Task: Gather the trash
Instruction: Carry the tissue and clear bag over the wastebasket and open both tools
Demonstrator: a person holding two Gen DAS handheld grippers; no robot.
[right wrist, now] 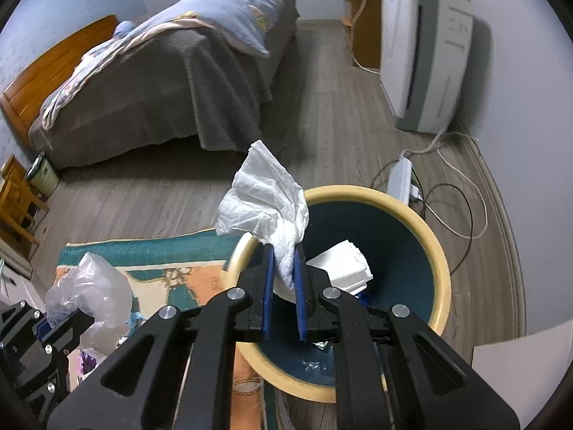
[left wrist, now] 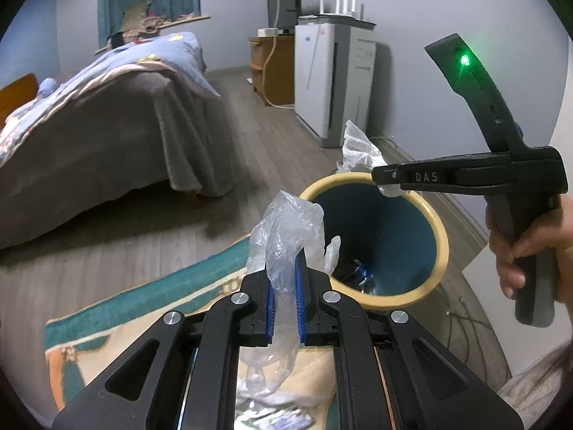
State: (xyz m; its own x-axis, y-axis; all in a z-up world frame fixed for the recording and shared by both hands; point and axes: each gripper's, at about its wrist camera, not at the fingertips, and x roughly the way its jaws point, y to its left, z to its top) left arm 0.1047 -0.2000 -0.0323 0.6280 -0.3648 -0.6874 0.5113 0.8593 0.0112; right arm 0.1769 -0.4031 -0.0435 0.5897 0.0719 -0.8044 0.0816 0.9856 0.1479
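Clamped between the blue pads of the left hand-held gripper is a crumpled clear plastic bag, which is held just beside the near-left rim of the trash bin; the jaws are nearly closed, with only the thin plastic between them. A crumpled white tissue is pinched in the same way by the right hand-held gripper, whose jaws are drawn almost together on it, and it is held over the near-left part of the bin's rim, partly above the opening. The bin, blue inside with a cream-yellow rim, is seen standing on the wooden floor, with a folded white paper and some small blue and clear scraps already lying inside it. In the left wrist view the right hand-held gripper is seen from the side, reaching across the far rim of the bin, its handle gripped by a hand. A patterned teal and orange rug is laid just to the left of the bin. Beyond the bin, a bed with a grey cover and a blue quilt is seen, well apart from it. A white appliance is stood against the wall to the right beyond the bin, and a white power strip with cables is found on the floor just behind the bin.
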